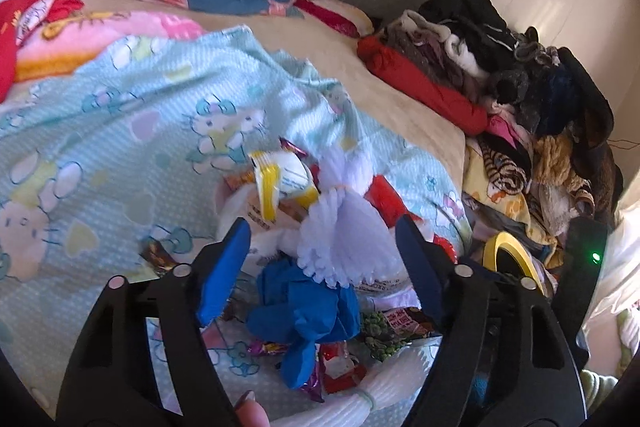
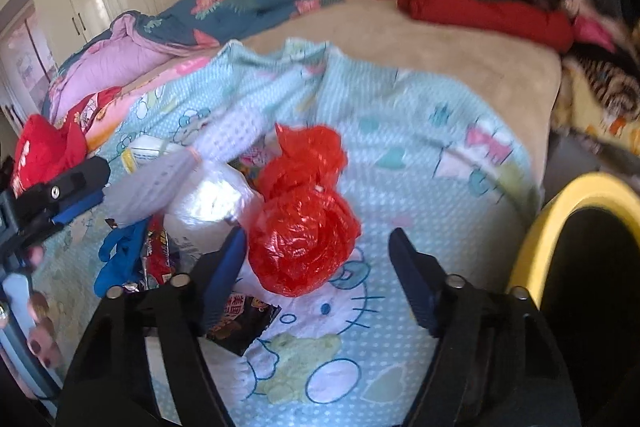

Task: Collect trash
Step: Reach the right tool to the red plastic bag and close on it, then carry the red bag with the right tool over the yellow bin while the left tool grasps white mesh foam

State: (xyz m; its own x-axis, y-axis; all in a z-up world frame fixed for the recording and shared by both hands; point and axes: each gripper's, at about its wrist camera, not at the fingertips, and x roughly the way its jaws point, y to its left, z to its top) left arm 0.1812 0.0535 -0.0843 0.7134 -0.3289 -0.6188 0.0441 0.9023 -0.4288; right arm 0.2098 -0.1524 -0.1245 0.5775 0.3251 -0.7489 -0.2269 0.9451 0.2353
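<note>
Beside the bin rim [image 2: 532, 247], bare sheet [image 2: 440, 187] flanks the red bag [image 2: 304, 227]

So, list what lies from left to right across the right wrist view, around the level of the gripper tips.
Blue glove → white plastic bag → red plastic bag → bare stretch of cartoon-cat sheet → yellow bin rim.

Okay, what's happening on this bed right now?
A person holding a gripper in each hand is collecting trash piled on a light blue cartoon blanket. The left gripper is open around a white foam net sleeve, not clamping it. The right gripper is open at a crumpled red plastic bag. A yellow-rimmed bin waits beside the bed.
</note>
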